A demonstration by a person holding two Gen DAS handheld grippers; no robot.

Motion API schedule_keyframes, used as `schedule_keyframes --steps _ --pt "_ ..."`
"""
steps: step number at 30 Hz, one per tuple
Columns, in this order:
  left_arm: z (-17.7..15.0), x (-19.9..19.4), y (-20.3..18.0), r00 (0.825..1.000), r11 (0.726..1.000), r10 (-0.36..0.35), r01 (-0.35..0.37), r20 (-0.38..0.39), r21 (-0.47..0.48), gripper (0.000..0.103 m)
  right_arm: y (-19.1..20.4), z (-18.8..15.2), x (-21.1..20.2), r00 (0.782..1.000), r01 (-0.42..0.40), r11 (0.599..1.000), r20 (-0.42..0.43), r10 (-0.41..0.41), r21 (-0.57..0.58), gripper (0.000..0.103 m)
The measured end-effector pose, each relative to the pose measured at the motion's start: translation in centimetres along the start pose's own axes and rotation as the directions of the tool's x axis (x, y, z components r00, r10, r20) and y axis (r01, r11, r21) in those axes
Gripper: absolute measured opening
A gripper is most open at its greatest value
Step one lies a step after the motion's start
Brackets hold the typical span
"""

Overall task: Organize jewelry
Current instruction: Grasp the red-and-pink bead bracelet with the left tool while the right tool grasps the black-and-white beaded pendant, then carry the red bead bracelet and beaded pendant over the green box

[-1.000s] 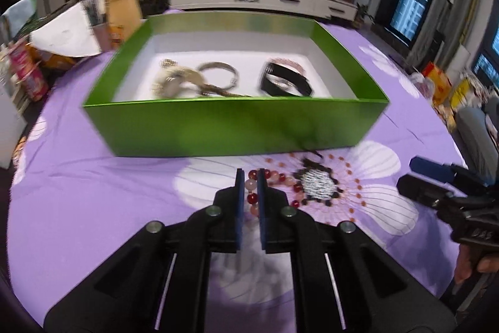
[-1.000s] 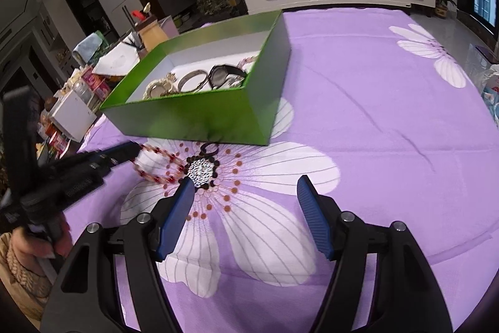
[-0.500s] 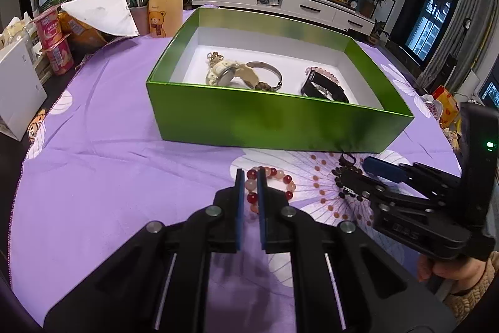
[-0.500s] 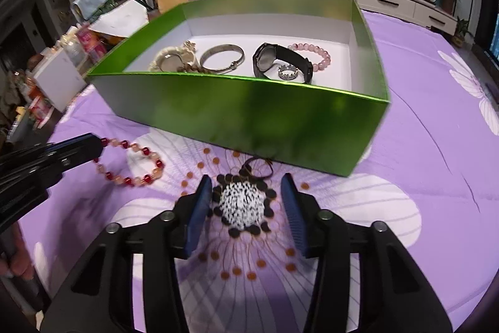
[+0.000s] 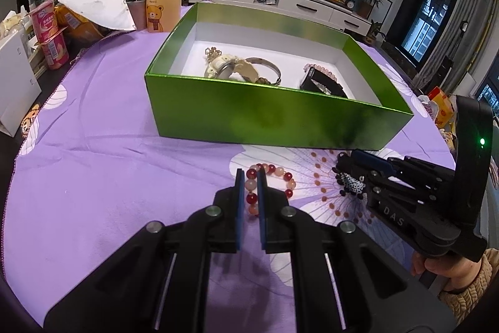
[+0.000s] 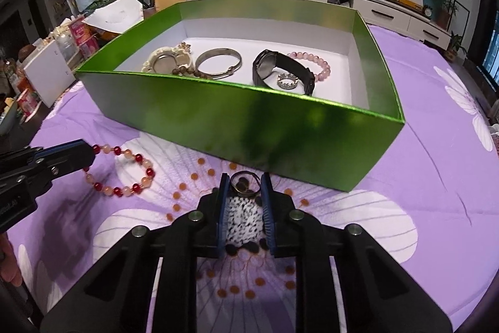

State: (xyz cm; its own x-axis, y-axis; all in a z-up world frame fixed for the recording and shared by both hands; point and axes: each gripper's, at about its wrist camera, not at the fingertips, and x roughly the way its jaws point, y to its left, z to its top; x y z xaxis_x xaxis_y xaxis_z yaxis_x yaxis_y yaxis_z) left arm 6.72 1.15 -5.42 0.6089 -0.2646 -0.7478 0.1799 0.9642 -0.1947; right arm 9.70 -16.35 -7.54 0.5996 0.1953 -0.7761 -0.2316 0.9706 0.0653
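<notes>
A green box (image 5: pixel 280 117) (image 6: pixel 249 127) stands on the purple flowered cloth. It holds a cream pendant (image 6: pixel 163 60), a silver bangle (image 6: pixel 218 63), a black watch (image 6: pixel 274 67), a pink bead bracelet (image 6: pixel 321 64) and a crown ring (image 6: pixel 287 81). In front of the box lies a red-and-pink bead bracelet (image 5: pixel 282 172) (image 6: pixel 137 159). My left gripper (image 5: pixel 250 178) (image 6: pixel 89 156) is shut on its near side. A dark ring (image 6: pixel 249 192) lies on the cloth's printed flower centre. My right gripper (image 6: pixel 243 180) (image 5: pixel 341 163) is closing, with the ring between its jaws and touching both pads.
Off the cloth's left edge stand a bear-print bottle (image 5: pixel 162 2), yoghurt cups (image 5: pixel 51 33), a pen holder, papers and a white box (image 5: pixel 15 83). The green box's front wall rises just beyond both grippers. Purple cloth lies bare to the right of the box (image 6: pixel 436 161).
My right gripper has come in toward the box front and narrowed its jaws from wide apart to around the ring. My left gripper stays shut on the bead bracelet.
</notes>
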Motion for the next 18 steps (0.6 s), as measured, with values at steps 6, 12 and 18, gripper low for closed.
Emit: schedule_keyframes --steps 6,12,18 --pt "0.7 -0.9 -0.7 1.000 1.000 0.001 -0.002 0.020 0.017 0.007 0.1 -0.4 -2.5 0.999 -0.029 1.000 0.036 0.029 -0.010 0.020" --pt "2.0 -2.4 -1.9 0.998 0.999 0.004 -0.007 0.059 0.052 0.007 -1.1 0.1 -6.1 0.994 -0.044 0.999 0.104 0.044 0.001 0.020" --pt "3.5 -4.0 -3.3 0.995 0.996 0.007 -0.016 0.103 0.084 0.007 -2.1 1.4 -9.4 0.982 -0.057 0.998 0.182 0.054 0.014 0.020"
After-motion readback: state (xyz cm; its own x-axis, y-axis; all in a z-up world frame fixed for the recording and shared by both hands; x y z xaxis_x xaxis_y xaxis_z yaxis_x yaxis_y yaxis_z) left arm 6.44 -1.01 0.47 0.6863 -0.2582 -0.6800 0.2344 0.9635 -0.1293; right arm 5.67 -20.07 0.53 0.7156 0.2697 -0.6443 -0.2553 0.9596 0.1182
